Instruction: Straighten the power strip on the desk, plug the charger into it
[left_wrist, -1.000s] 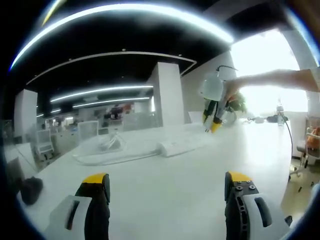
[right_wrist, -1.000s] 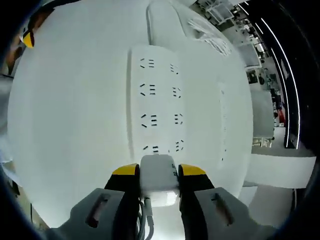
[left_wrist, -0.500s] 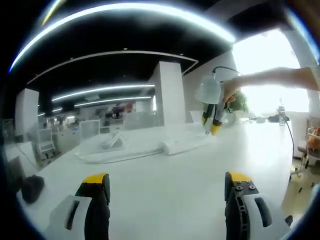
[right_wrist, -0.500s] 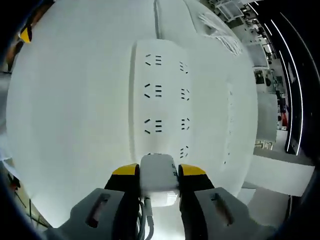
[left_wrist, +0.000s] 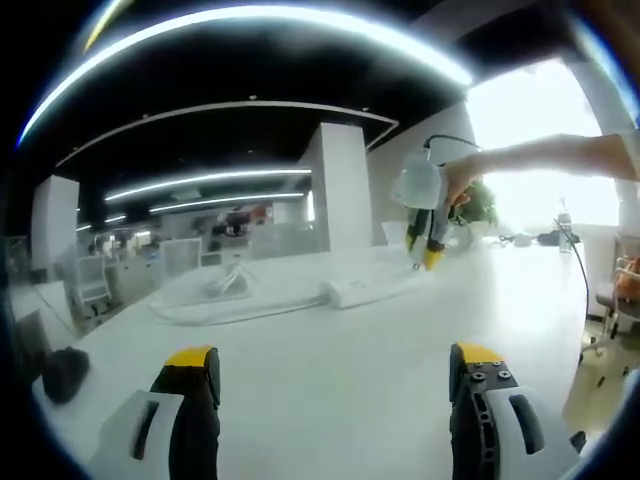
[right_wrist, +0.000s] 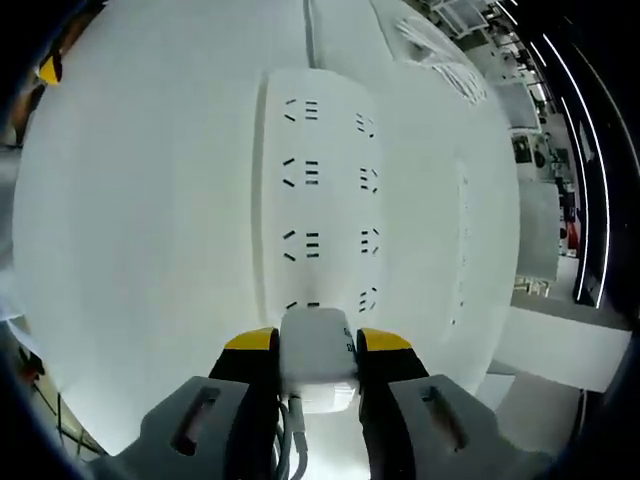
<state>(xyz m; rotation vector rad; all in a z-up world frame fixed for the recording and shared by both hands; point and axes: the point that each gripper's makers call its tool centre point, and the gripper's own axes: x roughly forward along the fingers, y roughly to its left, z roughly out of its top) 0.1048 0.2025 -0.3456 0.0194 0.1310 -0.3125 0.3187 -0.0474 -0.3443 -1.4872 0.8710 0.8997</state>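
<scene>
- Jaws of the right gripper (right_wrist: 318, 345) are pressed tight on the white charger (right_wrist: 318, 352), one on each side of it, with its cord hanging down between them.
- Just past the charger lies the white power strip (right_wrist: 318, 190) on the white desk (right_wrist: 140, 230). It runs straight away from the gripper, with two rows of holes on top.
- The charger sits over the nearest holes. I cannot tell if its pins are touching the strip yet.
- The charger looks small, hard and light. Its smooth sides could slip, so the flat sides are the best place to hold it, like now.
- The strip looks light too. I think it could slide on the smooth desk when the charger is pushed in.
- The left gripper (left_wrist: 335, 385) hangs low over the desk with its jaws wide apart and nothing in them.
- Farther along in the left gripper view, the strip (left_wrist: 358, 291) lies on the desk, with the right gripper (left_wrist: 424, 243) over its far end, held by a hand (left_wrist: 462, 182).
- Compared with half a second ago, the holes sit a bit higher in the right gripper view and the nearest ones peek out more. That looks like the camera moving, not the strip.
- The left gripper view is almost the same as before.
</scene>
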